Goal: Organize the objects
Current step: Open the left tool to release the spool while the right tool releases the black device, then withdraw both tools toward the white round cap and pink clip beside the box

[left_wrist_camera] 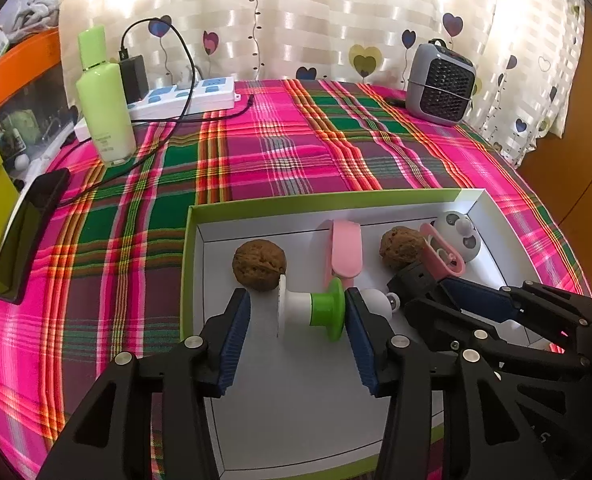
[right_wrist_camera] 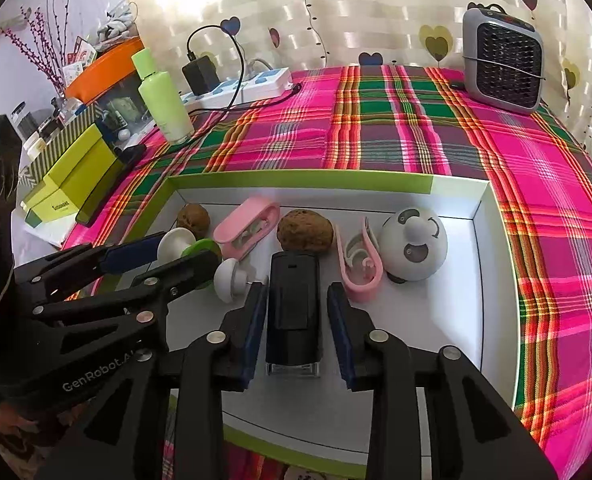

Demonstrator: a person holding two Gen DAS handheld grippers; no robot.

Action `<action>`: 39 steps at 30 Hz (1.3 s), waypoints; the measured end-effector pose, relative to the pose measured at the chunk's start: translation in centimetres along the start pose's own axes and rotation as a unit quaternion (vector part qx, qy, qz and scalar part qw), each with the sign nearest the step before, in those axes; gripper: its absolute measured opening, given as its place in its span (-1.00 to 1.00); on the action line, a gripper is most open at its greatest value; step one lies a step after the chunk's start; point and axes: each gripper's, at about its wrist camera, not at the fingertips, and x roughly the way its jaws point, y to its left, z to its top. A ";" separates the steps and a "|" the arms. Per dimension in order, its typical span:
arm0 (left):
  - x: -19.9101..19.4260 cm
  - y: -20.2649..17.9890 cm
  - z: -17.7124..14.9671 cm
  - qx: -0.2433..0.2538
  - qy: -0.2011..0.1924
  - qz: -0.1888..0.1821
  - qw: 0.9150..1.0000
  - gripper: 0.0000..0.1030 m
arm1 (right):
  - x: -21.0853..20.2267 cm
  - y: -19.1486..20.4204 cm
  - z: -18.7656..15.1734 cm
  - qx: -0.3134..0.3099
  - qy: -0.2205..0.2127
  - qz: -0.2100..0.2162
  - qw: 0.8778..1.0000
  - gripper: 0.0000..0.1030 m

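Box [right_wrist_camera: 480,216] with walnuts [right_wrist_camera: 304,231], pink clips [right_wrist_camera: 246,225], panda ball [right_wrist_camera: 413,243].

Both views are brightly lit by daylight passing through the heart-patterned curtain [left_wrist_camera: 296,20] behind the counter, and the fabric burns out to white glare at its upper part – most strongly at upper left in each view. Shadows inside the white tray [right_wrist_camera: 480,280] are soft and short. Fisheye distortion bends the plaid cloth [left_wrist_camera: 296,152] and tray edges toward the frame borders, the corners fall to black vignette, and focus is sharp at centre – slightly soft at the rim.
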 end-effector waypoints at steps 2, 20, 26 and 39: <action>-0.2 0.0 -0.1 -0.001 -0.001 0.000 1.000 -0.01 | -0.2 -0.1 0.0 0.001 -0.001 0.000 1.000 -0.33; -2.8 0.3 -1.1 -0.020 -0.017 -0.006 1.000 0.04 | -2.3 0.2 -0.6 0.009 -0.023 0.001 1.000 -0.19; -4.2 0.2 -1.6 -0.025 -0.027 -0.010 0.999 0.04 | -3.8 0.3 -0.9 0.012 -0.037 0.003 0.999 -0.19; -6.7 -0.6 -3.7 -0.036 -0.038 -0.028 0.998 0.04 | -7.3 1.1 -2.7 0.003 -0.066 -0.007 0.998 -0.19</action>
